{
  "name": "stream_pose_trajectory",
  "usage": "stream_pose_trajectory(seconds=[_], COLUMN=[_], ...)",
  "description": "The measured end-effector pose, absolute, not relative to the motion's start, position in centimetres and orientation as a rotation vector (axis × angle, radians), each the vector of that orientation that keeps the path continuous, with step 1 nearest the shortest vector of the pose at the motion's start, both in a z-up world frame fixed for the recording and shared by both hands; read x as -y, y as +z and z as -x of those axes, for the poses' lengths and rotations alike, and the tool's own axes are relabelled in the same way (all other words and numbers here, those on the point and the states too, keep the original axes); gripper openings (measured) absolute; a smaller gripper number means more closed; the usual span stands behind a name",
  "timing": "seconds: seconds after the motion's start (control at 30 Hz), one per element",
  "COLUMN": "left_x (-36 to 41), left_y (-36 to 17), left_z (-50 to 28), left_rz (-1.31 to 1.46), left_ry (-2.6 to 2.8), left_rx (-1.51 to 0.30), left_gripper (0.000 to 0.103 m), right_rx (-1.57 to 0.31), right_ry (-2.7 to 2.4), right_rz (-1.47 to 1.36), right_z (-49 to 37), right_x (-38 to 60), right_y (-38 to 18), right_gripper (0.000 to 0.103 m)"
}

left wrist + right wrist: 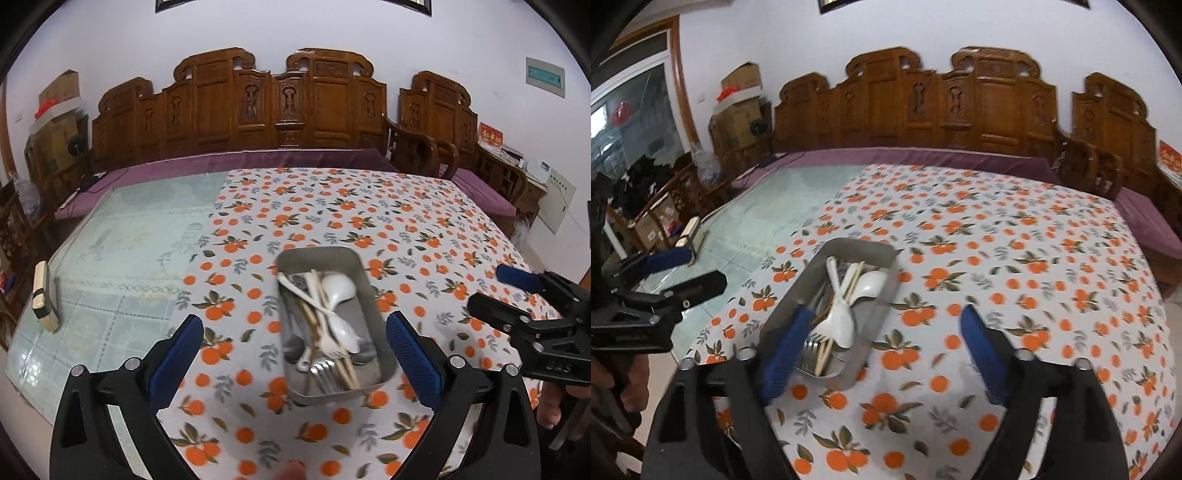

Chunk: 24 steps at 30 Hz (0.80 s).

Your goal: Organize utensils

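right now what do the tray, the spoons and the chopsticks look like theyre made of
The tray looks like metal, probably stainless steel: dull grey walls with a soft sheen. The big spoons look like white ceramic or hard plastic, smooth and glossy; the blur leaves that open. The chopsticks look like pale wood or bamboo, matte tan.

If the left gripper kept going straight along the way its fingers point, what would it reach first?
Most likely the metal tray of mixed utensils, which sits between the open fingers of the left gripper in its own view. The white spoons piled on top may be touched before the tray floor, though depth is hard to judge.
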<state>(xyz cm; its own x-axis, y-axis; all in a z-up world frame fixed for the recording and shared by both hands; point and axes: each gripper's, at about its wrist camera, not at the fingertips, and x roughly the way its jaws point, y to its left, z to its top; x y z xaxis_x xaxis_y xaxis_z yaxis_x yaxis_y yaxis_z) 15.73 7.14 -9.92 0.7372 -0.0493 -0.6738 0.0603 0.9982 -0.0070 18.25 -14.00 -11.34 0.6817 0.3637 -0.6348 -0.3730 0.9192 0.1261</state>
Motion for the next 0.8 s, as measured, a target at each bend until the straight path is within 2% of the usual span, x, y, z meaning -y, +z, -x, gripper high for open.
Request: stream_pose_trajectory(seconds=[0.13, 0.43, 0.8], left_x=[-5.1, 0.0, 3.1], left_y=[-9.2, -5.9, -0.1], left_z=[-14.9, -11.2, -6.2], left_rz=[-0.004, -0.013, -0.024], left_ry=[-0.082, -0.11, -0.124], left_rx=[-0.727, -0.652, -0.535], left_gripper=[0.095, 0.095, 0.095], right_rx=[-0.669, -0.59, -0.416], right_ry=[0.363, 0.282, 0.234], right_rz=[0.036, -0.023, -0.057], right_z=[-16.2, -11.9, -5.9], right_x=[16.1, 21.3, 24.7], right_y=[-10.2, -7.4, -0.9], right_gripper=[0.1, 0.1, 0.1])
